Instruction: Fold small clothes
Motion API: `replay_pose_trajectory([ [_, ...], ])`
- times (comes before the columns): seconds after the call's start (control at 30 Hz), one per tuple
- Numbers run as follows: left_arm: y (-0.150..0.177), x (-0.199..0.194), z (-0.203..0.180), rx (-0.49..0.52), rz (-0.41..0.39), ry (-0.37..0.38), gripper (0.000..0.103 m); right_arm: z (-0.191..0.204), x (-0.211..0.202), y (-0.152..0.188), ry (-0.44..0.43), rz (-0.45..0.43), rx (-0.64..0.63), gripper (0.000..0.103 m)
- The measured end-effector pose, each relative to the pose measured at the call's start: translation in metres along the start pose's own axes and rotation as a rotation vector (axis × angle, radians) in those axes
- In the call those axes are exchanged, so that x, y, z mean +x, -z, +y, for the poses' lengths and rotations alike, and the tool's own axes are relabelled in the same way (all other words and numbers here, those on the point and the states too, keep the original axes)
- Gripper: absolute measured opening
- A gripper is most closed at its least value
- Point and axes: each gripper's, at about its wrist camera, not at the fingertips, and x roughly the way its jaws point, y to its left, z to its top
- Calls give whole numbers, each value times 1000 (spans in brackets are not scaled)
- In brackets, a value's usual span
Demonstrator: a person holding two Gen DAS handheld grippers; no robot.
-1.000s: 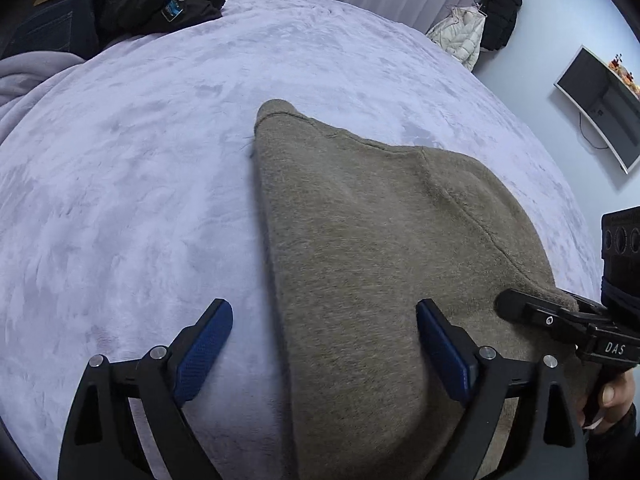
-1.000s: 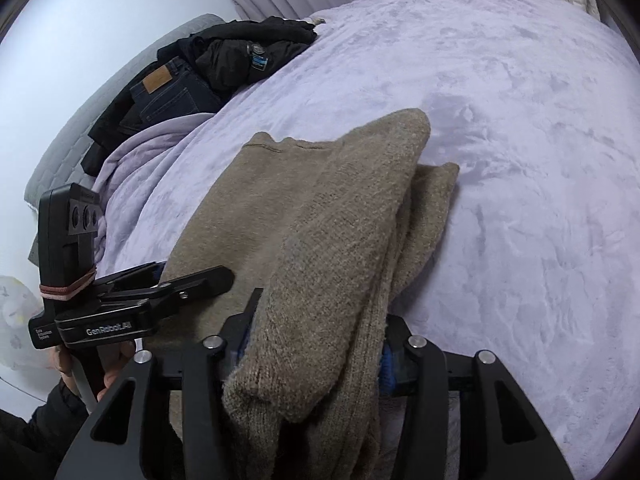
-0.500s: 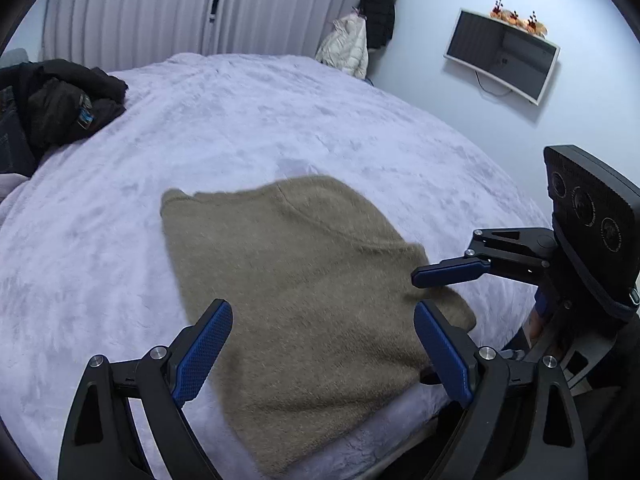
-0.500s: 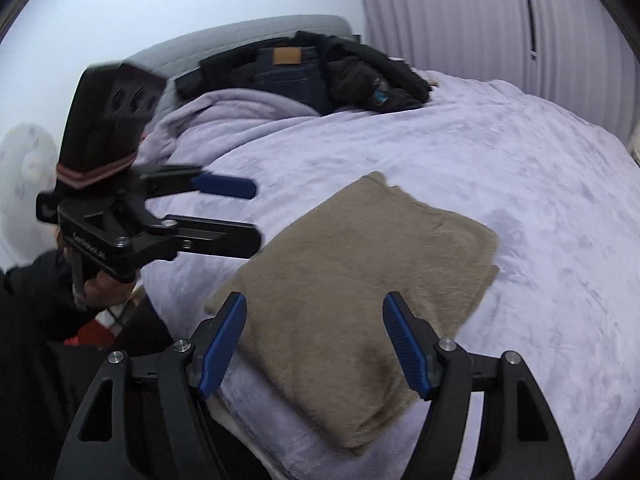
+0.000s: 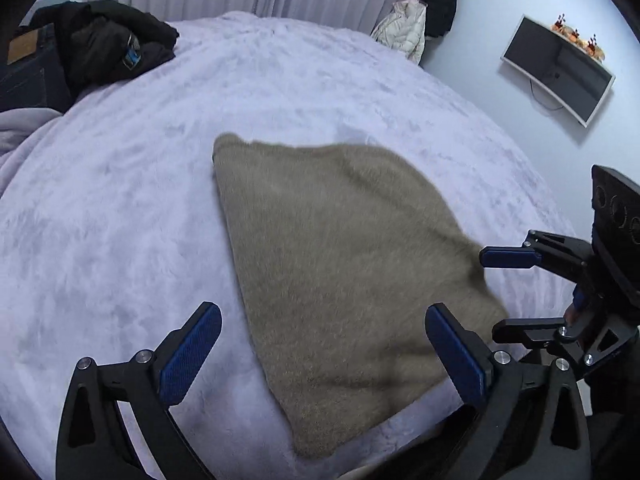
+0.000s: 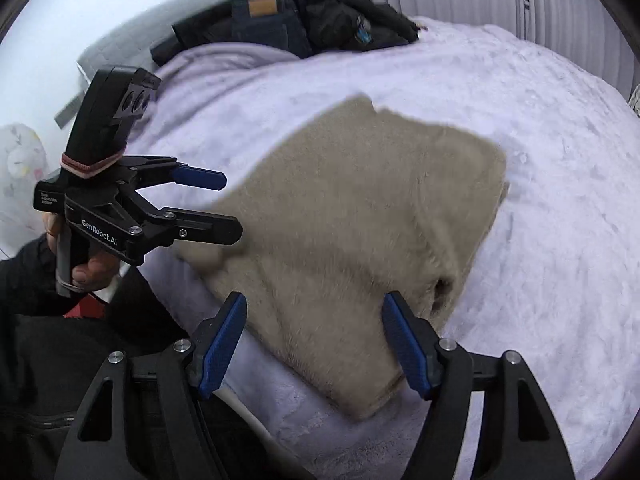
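A folded olive-brown knit garment (image 5: 336, 264) lies flat on the lilac bed cover near the bed's front edge; it also shows in the right wrist view (image 6: 360, 240). My left gripper (image 5: 324, 356) is open and empty, hovering above the garment's near end. My right gripper (image 6: 316, 344) is open and empty, above the garment's near corner. The right gripper shows at the right of the left wrist view (image 5: 508, 292), beside the garment's right edge. The left gripper shows at the left of the right wrist view (image 6: 216, 204), at the garment's left edge.
The lilac plush bed cover (image 5: 120, 208) spreads all around. A pile of dark jackets and jeans (image 5: 92, 48) lies at the far left. A wall monitor (image 5: 560, 68) and hanging coats (image 5: 424, 24) stand at the right. The bed's front edge (image 6: 280, 412) drops off below the grippers.
The right gripper let go of the garment, which now lies folded flat. Both grippers pulled back and up, then moved in a little closer over it.
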Motion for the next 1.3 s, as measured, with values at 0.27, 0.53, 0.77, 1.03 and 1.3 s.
replay_pose_trajectory([
  [0.27,-15,80,38,-136,200,-269,103,-50,30,-30,-95,-27,167,79],
  [0.53,-44,70,36,-127,133,-298,103,-75,28,-27,-153,-51,292,80],
  [0.77,-78,106,46,-95,151,-400,103,-89,39,-69,-111,5,183,80],
  [1.03,-85,138,65,-109,189,-407,103,-112,96,-91,11,106,118,79],
  [1.3,-95,133,73,-142,190,-367,103,-119,105,-96,55,141,117,79],
])
